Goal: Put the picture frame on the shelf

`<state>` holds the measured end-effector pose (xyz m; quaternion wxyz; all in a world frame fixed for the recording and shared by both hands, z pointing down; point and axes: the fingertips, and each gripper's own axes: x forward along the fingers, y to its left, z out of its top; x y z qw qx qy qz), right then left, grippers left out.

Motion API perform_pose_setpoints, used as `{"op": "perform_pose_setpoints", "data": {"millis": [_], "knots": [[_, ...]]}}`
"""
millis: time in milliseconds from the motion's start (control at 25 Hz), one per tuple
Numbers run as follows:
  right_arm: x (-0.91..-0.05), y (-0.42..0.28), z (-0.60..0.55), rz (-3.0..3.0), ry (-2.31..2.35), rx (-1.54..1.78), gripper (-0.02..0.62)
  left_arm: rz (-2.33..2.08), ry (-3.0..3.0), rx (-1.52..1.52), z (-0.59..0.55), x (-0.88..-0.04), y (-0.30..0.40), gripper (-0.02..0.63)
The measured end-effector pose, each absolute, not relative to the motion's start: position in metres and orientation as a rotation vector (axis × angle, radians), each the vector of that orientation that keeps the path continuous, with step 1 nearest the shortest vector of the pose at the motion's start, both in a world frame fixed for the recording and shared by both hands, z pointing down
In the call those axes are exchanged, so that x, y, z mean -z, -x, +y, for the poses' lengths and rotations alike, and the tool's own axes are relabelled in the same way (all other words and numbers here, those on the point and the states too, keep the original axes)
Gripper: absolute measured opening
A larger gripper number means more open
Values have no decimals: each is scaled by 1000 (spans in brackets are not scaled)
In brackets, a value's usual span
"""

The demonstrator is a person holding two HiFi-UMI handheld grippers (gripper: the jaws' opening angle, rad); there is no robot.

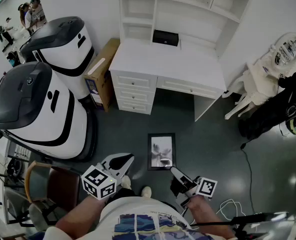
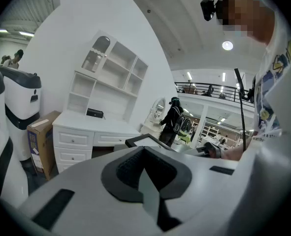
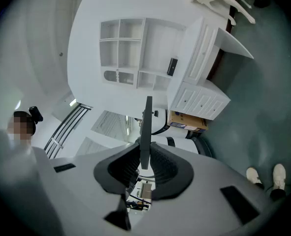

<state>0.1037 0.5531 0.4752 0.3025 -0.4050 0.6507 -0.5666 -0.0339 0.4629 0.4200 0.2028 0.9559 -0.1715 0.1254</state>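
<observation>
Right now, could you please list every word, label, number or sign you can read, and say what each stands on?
None can be read in any view.
Cardboard box: printed label on its side, too small to read.
Marker cubes: black-and-white square patterns, no words.
Shirt: print, too blurred to read.
Picture frame: an image, no lettering visible.

We see a black rectangular picture frame (image 1: pixel 161 151) with a pale grey print, held level and face-up above the dark floor, its near edge pinched in the right gripper (image 1: pixel 175 171). Well apart stands the white open-compartment shelf (image 1: pixel 188 6) on a white desk.
</observation>
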Motion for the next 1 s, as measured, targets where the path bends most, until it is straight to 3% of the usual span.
{"op": "perform_pose_setpoints", "data": {"millis": [480, 1000], "knots": [[-490, -116, 530, 1707, 1021, 1533, 81, -532, -2650, -359, 452, -427, 26, 12], [-491, -117, 367, 1594, 1150, 1510, 81, -380, -2737, -305, 293, -412, 25, 12]]}}
